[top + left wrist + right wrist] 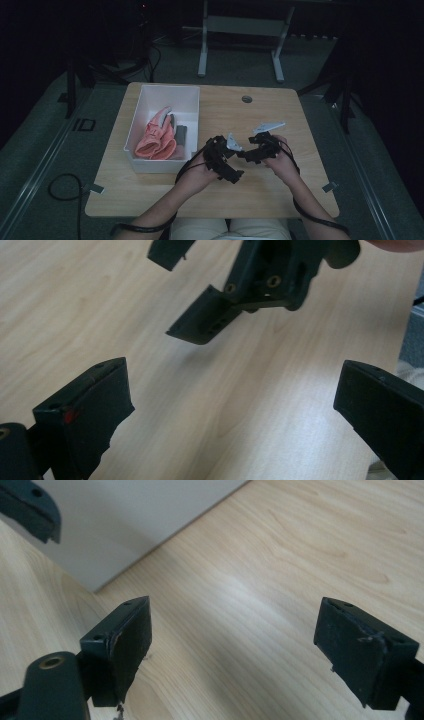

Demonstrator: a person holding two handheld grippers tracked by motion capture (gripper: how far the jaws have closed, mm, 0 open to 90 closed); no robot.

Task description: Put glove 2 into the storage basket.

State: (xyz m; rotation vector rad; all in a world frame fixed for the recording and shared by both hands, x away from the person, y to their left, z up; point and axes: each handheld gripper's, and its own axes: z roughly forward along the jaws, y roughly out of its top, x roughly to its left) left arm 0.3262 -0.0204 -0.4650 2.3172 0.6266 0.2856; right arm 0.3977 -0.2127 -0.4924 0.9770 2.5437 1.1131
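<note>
While two grippers, left [231, 161] and right [251, 151], hover empty with fingers apart over the surface [260, 107], one bin [150, 94] holds two pink gloves [157, 137].

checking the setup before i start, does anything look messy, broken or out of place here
Mostly tidy. The pink gloves lie crumpled in a heap in the white bin, beside a grey item. The pads of the right tongs look chipped and frayed at the edges. Both tongs are open and empty over the table.

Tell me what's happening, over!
Left gripper open, empty. Right gripper open, empty. Pink glove in white bin, untouched. Nothing blocking.
</note>
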